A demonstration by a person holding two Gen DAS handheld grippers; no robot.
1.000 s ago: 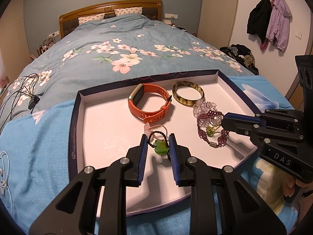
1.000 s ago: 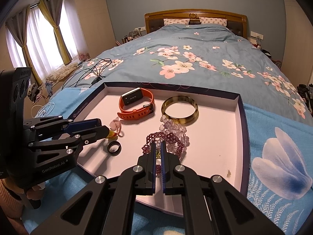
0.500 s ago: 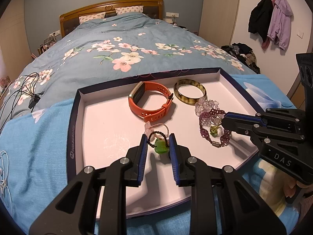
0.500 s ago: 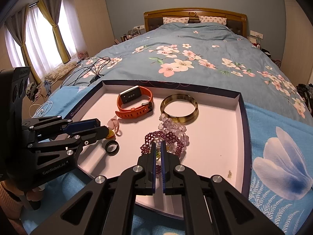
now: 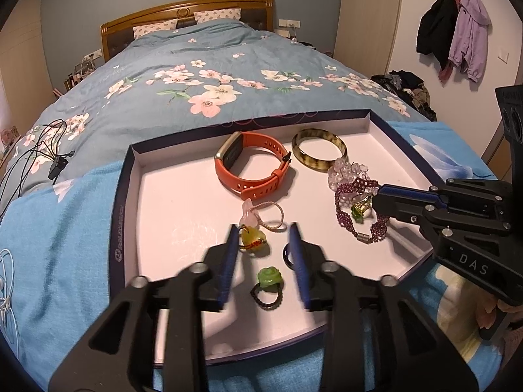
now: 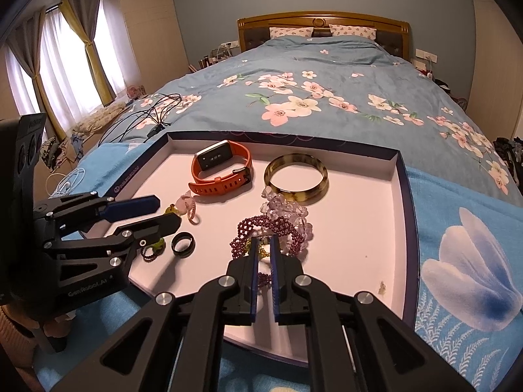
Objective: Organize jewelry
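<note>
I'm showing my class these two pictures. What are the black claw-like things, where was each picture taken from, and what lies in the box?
Those claws are hand-held grippers, one in each of a person's hands, each carrying its own camera. One picture looks along the left gripper, whose jaws are open over a green flower ring lying loose in the tray on the bed. The other looks along the right gripper, its jaws nearly shut around a yellow-green piece beside the purple bead bracelet. Also in the tray: an orange watch, a bangle and a black ring.
</note>
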